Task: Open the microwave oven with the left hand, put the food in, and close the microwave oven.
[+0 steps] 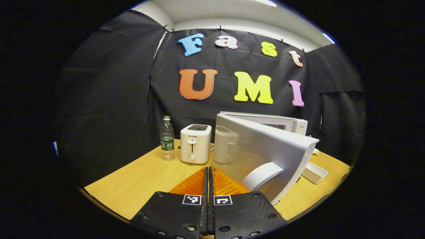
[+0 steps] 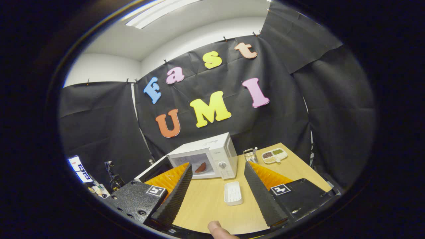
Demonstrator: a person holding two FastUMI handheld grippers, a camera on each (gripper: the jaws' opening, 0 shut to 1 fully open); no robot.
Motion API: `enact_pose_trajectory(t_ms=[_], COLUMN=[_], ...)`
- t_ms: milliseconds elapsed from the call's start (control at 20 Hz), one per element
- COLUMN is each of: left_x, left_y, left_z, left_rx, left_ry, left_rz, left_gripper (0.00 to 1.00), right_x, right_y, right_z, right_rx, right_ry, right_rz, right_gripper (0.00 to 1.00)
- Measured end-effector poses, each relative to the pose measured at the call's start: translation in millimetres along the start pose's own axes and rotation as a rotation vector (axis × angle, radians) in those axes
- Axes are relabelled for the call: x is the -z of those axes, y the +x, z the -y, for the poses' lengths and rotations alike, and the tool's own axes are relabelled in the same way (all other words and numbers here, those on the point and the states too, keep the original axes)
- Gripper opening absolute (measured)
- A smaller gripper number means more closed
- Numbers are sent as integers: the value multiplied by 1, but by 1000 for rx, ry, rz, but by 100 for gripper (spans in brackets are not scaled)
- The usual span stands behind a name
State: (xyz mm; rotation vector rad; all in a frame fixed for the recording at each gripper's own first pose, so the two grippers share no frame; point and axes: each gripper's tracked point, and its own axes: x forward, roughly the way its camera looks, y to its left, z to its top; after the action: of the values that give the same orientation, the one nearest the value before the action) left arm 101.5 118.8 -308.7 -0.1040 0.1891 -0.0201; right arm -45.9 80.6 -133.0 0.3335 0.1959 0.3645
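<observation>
Wooden table (image 2: 212, 202): one open microwave (image 2: 212, 156), one toaster (image 1: 195, 143).

Left claw (image 1: 208, 179) closed, empty; right claw (image 2: 217, 186) spread wide, empty

White microwave (image 2: 212, 156) stands open on the table, reddish-brown food (image 2: 201, 167) inside.
</observation>
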Motion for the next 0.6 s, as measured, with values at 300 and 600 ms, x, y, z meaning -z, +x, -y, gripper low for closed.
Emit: enact_pose_trajectory(t_ms=[300,600], left_x=[4,12], left_y=[17,43], left_z=[51,103], left_rx=[81,145], left_ry=[22,52], left_rz=[-14,-38], left_gripper=[0,0], right_x=[-27,-59], right_y=[-20,-48], right_z=[12,23], right_rx=[92,160], right_ry=[-115,-133], right_rz=[81,197], right_gripper=[100,100])
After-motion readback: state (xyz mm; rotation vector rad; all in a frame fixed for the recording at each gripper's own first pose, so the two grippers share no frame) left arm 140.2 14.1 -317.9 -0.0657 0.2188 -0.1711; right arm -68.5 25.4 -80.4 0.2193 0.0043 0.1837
